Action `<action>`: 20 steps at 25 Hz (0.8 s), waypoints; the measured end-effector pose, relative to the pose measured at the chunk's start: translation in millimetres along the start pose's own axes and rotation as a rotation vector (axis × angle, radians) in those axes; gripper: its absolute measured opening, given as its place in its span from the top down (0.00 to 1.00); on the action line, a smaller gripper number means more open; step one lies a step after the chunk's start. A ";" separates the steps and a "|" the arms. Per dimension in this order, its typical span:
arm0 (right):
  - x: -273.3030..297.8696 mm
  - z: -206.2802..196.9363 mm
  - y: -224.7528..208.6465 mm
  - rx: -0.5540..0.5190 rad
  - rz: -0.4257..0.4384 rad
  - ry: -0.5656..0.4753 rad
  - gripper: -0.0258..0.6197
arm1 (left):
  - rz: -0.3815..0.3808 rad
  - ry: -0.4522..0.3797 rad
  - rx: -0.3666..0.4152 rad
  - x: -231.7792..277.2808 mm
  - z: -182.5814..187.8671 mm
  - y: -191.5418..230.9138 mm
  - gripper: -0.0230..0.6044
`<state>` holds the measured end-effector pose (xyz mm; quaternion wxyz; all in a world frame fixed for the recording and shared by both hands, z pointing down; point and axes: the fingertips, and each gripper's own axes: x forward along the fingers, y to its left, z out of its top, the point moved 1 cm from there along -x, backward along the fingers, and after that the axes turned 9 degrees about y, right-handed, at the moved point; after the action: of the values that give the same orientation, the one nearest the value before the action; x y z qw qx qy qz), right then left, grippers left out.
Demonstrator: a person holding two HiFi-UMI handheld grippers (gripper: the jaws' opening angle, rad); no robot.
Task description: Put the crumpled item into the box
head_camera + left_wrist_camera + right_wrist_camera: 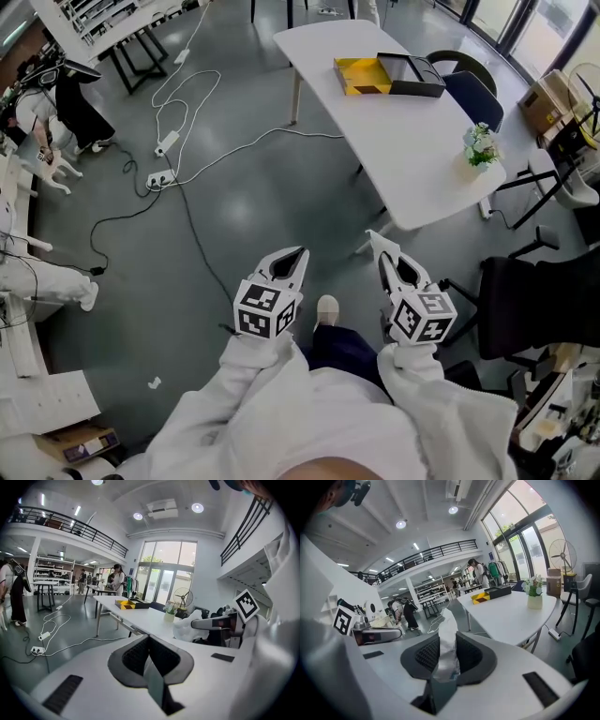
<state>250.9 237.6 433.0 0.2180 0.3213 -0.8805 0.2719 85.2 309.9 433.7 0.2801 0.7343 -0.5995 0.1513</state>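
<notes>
The box (389,76), yellow and black and open at the top, lies on the far end of a long white table (394,131). It shows small in the left gripper view (127,604) and in the right gripper view (492,594). My right gripper (382,253) is shut on a crumpled white paper item (448,632), which sticks up between its jaws (378,242). It hangs over the floor, short of the table's near end. My left gripper (296,258) is beside it, shut with nothing in it. From the left gripper (149,660) the crumpled item (189,626) is seen at the right.
A potted plant (481,145) stands near the table's right edge. White cables and a power strip (166,143) trail across the grey floor to the left. Black chairs (530,300) stand at the right, a cardboard box (544,98) behind them. People (70,103) stand far left.
</notes>
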 end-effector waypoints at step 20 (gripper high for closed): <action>59.3 41.8 -46.8 -0.024 0.034 0.021 0.82 | 0.034 -0.009 -0.024 66.7 36.6 24.0 0.94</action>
<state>232.8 155.0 450.4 0.2267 0.3009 -0.8867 0.2682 73.5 232.2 447.3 0.2837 0.7213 -0.6149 0.1454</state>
